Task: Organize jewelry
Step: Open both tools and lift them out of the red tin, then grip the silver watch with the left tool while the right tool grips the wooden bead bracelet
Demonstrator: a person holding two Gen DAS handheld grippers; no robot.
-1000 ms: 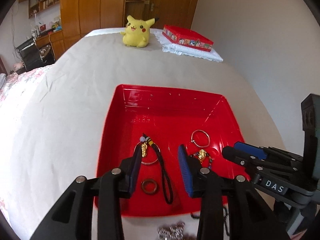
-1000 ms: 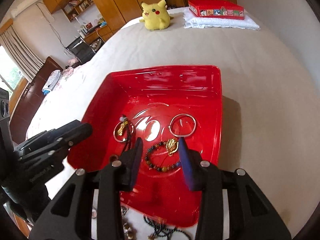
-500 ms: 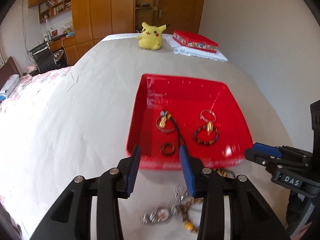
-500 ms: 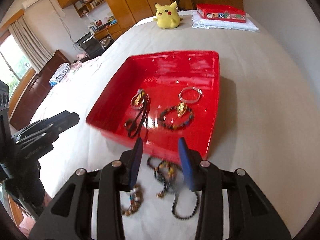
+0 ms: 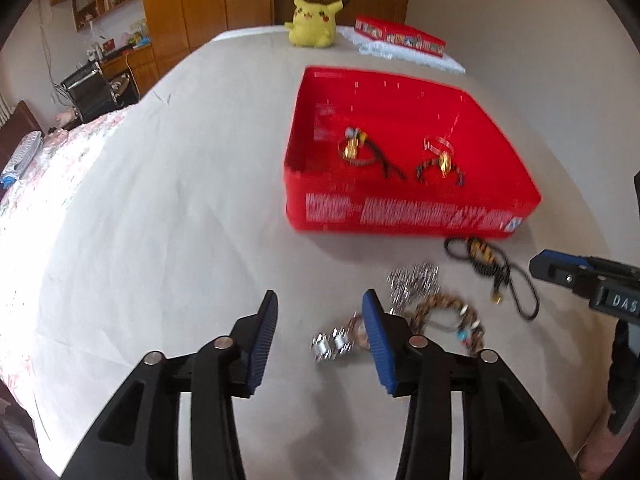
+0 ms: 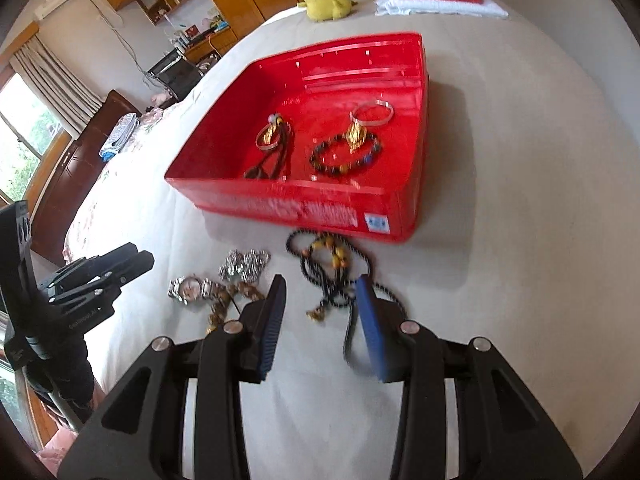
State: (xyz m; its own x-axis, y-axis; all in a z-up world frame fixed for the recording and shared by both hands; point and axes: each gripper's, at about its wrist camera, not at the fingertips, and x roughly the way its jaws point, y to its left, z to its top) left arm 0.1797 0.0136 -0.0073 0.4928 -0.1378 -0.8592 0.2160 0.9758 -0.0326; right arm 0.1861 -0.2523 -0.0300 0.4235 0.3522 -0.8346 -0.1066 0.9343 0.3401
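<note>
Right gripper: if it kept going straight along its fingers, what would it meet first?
Probably the black beaded cord necklace lying on the bed between the open right gripper and the red tray; depth is uncertain.

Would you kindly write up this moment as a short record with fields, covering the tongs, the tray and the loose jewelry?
surface: bed with pale sheet
container: red tray, open top
in tray: silver bangle, dark bead bracelet with gold charm, ring on black cord
outside tray, near side: black cord necklace, watch, silver chain pile, brown bead bracelet
left tongs: open, empty, above sheet near watch
right tongs: open, empty, over black cord necklace
background: yellow plush toy
</note>
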